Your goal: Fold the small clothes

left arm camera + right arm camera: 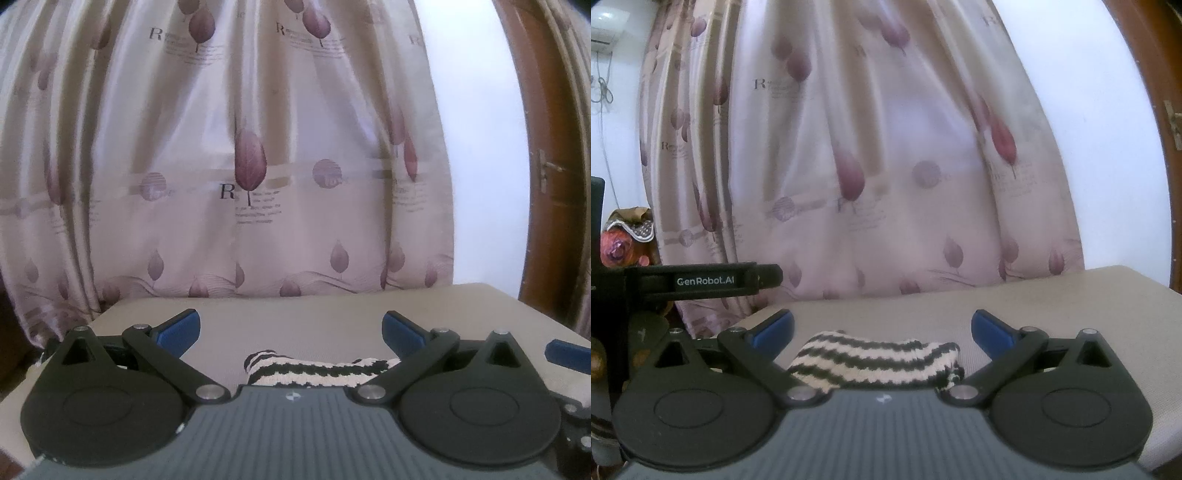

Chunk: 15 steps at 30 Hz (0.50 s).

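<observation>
A small black-and-white striped knitted garment point(314, 371) lies flat on a beige padded surface point(295, 317). In the left wrist view it sits just in front of my left gripper point(291, 328), below the open blue-padded fingers, partly hidden by the gripper body. In the right wrist view the same garment point(875, 360) lies between and just below the spread fingers of my right gripper point(882, 326). Both grippers are open and hold nothing. A blue fingertip point(565, 350) of the right gripper shows at the right edge of the left wrist view.
A pink leaf-printed curtain point(258, 166) hangs right behind the surface's far edge. A brown wooden door point(550, 166) stands at the right by a white wall. The left gripper's body point(701, 282) shows at the left in the right wrist view, with clutter point(628, 236) behind.
</observation>
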Tool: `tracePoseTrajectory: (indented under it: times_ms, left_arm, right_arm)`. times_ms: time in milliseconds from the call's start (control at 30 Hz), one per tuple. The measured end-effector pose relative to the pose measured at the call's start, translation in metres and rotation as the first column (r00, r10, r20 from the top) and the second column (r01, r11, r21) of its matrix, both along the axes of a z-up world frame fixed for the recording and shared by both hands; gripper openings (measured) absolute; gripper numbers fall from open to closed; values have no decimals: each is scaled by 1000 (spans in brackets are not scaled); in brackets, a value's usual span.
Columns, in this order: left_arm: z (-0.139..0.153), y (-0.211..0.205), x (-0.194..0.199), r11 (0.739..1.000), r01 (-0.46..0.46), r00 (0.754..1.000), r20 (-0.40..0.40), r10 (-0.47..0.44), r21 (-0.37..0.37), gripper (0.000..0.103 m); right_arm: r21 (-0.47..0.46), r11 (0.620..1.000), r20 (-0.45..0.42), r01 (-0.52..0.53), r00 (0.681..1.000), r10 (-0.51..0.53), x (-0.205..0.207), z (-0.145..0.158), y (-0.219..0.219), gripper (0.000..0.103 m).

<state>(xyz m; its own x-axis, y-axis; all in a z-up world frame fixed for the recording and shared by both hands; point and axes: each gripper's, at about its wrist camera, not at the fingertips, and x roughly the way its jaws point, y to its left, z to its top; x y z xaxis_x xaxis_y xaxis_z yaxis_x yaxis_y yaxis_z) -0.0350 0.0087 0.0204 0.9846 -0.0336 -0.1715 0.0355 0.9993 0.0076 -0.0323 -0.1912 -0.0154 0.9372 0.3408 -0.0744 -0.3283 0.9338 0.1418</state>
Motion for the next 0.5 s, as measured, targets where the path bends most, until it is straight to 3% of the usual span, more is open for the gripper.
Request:
tracePoseTrajectory:
  times_ms: [500]
  left_arm:
    - [-16,6,13,999,-39,993,-116,35,-35,103]
  right_arm:
    - [-18,1000,-24,-6,1000,5,-6,-4,3,103]
